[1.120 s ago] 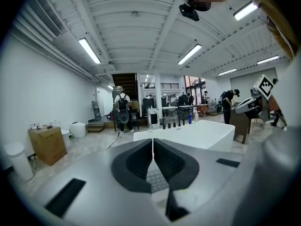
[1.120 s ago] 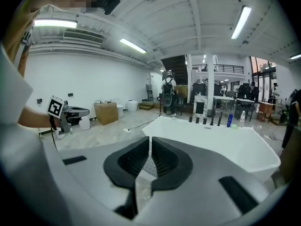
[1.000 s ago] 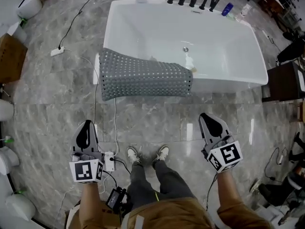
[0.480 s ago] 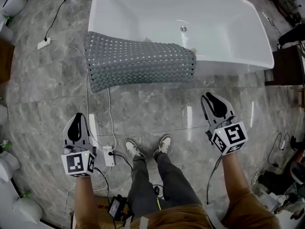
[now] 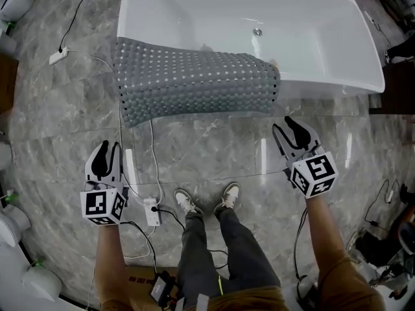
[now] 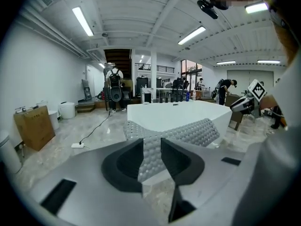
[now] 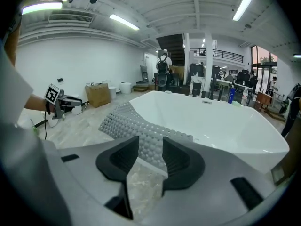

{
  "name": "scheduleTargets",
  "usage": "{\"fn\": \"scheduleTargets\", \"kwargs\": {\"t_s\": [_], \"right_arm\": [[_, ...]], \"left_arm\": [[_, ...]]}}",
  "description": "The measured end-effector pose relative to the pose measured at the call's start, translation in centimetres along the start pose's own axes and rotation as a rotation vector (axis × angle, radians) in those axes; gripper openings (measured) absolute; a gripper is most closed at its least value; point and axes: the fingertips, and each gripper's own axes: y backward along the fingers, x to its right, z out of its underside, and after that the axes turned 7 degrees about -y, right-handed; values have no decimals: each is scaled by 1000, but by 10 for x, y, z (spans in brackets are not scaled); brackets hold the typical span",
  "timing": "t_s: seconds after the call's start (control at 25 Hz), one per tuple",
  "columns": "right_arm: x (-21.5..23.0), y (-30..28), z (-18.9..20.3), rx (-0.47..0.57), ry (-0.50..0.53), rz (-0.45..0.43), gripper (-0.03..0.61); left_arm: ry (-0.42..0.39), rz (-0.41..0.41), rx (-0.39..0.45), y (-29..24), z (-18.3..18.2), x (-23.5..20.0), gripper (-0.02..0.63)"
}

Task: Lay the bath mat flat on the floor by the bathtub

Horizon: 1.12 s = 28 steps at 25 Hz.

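Head view: the bath mat (image 5: 194,83) lies draped over the near rim of the bathtub (image 5: 331,86), above the floor (image 5: 207,148). Left gripper view: the left claw (image 6: 151,142) is spread, holding nothing. Right gripper view: the right claw (image 7: 150,140) is spread, holding nothing.

Holds left tongs (image 5: 106,151) and right tongs (image 5: 288,127) out front at either side of the legs (image 5: 217,238), forearms stretched forward. Stands with both sets of jaws parted, gripping nothing, tips aimed ahead.
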Motion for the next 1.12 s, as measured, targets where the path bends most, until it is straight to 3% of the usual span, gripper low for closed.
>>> {"fn": "scheduleTargets", "kwargs": {"t_s": [0.28,0.56,0.92,1.12], "right_arm": [[13,-32,17,-18,25,-11,185],[31,-66,35,-31,45,22,259],[74,-112,69,-75,-48,86,328],[97,-133,91,-91,-124,120,361]], "left_arm": [[18,0,-75,-50,41,-12,136],[145,21,-155,-96,87,-32,185],[240,99,-160,-149,119,-52,323],[221,154,-227,-167,151,-48,381]]}}
